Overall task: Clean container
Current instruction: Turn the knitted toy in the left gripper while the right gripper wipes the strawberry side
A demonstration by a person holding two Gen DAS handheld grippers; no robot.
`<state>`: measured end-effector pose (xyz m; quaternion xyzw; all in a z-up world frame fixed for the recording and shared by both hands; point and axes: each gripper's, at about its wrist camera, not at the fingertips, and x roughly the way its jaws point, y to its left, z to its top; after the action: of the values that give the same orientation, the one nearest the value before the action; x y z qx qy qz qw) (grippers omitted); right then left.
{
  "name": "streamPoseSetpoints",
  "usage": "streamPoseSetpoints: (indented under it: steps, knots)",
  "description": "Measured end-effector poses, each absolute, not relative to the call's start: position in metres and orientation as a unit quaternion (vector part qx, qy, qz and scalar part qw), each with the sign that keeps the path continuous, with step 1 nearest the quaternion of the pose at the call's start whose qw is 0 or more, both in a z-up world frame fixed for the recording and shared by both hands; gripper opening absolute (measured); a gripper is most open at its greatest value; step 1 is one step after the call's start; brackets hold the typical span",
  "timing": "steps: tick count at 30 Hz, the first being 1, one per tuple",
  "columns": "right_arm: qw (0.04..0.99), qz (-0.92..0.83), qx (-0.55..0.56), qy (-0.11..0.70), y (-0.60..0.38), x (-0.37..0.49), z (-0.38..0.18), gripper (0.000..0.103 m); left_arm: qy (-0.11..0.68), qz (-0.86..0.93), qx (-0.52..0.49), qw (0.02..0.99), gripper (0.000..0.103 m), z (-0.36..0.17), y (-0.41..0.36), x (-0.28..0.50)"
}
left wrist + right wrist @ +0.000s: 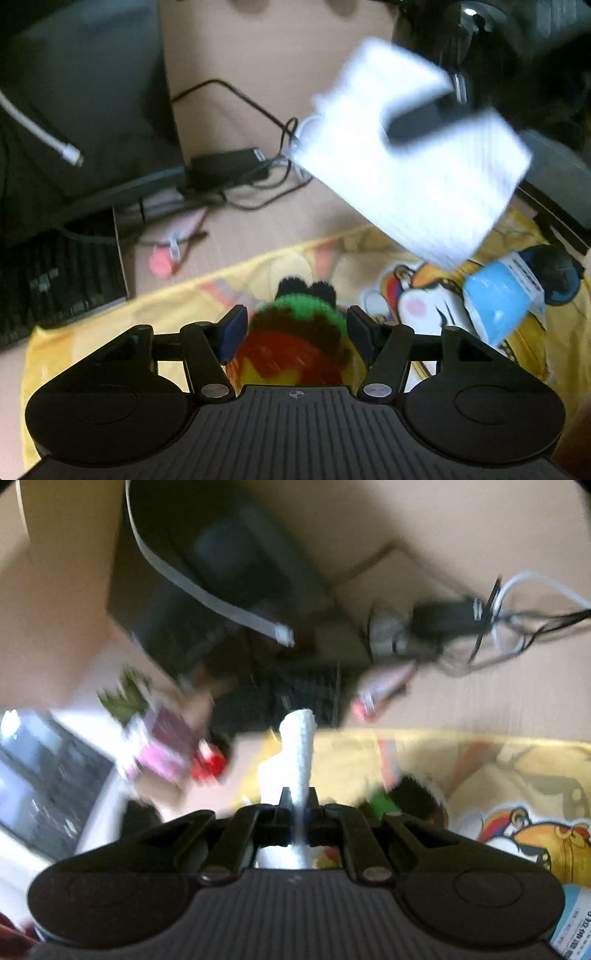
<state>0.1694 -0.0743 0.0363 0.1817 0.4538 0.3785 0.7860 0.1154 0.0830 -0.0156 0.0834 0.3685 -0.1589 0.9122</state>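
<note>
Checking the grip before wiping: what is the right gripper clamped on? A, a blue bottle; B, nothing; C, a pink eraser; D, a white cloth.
D: the right gripper has its jaws pinched together on the white cloth, which sticks out between them.

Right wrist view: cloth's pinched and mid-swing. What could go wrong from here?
1. The right gripper holds the white cloth by a thin fold; it may slip out.
2. The left gripper only loosely straddles the striped container; wiping could shove it away.
3. The blue bottle lies nearby and could get knocked.
</note>
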Motion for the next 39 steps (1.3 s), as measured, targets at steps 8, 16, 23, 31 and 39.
streamPoseSetpoints:
  steps: [8,16,23,31,39]
  knots:
    - [0.825,0.281,0.031,0.489,-0.042,0.171,-0.015,0.008,0.371,-0.156,0.085,0.911,0.080,-0.019,0.085,0.097]
    - [0.860,0.204,-0.078,0.461,-0.055,0.173,-0.028,0.008,0.399,-0.152,0.082,0.900,0.081,-0.028,0.097,0.092]
    - [0.835,0.270,0.039,0.477,-0.049,0.194,-0.025,0.017,0.394,-0.177,0.079,0.898,0.093,-0.006,0.102,0.106]
    - [0.831,0.285,0.027,0.476,-0.040,0.197,-0.032,0.051,0.413,-0.185,0.081,0.888,0.093,-0.018,0.100,0.095]
    - [0.796,0.298,0.134,0.510,-0.065,0.209,-0.044,0.033,0.413,-0.188,0.057,0.889,0.094,-0.012,0.105,0.102]
